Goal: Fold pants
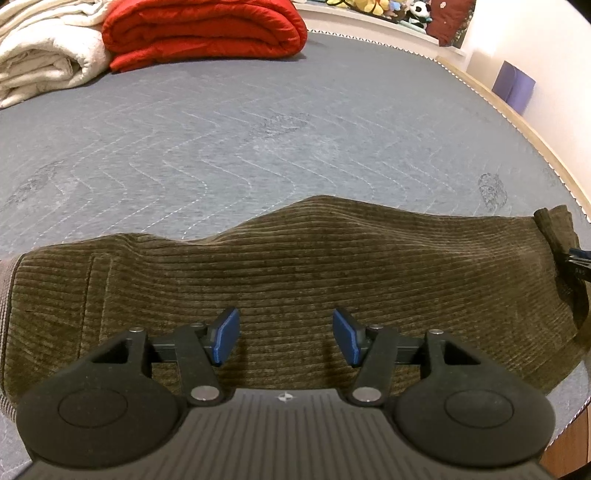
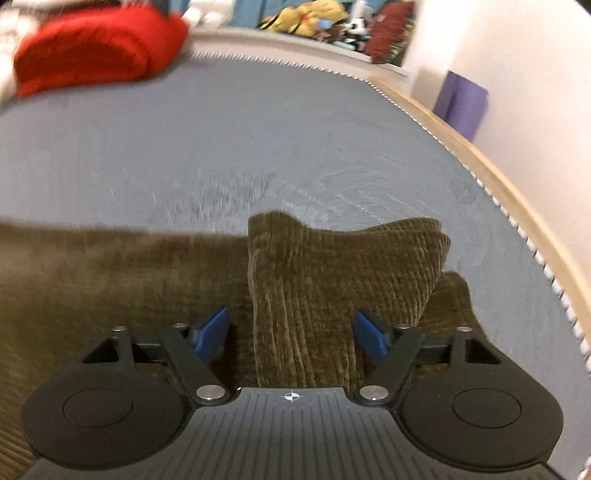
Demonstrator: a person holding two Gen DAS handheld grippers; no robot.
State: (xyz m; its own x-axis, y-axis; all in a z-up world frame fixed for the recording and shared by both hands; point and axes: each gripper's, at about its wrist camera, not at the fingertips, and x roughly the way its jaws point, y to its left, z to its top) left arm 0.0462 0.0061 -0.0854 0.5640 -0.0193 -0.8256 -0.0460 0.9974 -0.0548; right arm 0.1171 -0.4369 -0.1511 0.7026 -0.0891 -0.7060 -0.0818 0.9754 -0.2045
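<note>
Olive-brown corduroy pants [image 1: 295, 266] lie stretched sideways across the grey quilted bed cover [image 1: 258, 129]. My left gripper [image 1: 286, 339] hovers over the middle of them, open, with nothing between its blue pads [image 1: 225, 336]. In the right wrist view, which is blurred, the end of the pants [image 2: 110, 280] is lifted into a raised fold [image 2: 314, 273]. That fold stands between the jaws of my right gripper [image 2: 291, 321]. A dark gap shows beside the left pad [image 2: 214, 332], so the jaws stand open around the cloth. A dark part of the right gripper [image 1: 578, 258] peeks in beside the pants' right end.
A folded red quilt [image 1: 203, 33] and a cream blanket [image 1: 44, 55] lie at the far left of the bed. The wooden bed edge [image 1: 517, 122] curves along the right, with a purple object [image 1: 515, 86] by the wall. Plush toys [image 1: 369, 5] line the far ledge.
</note>
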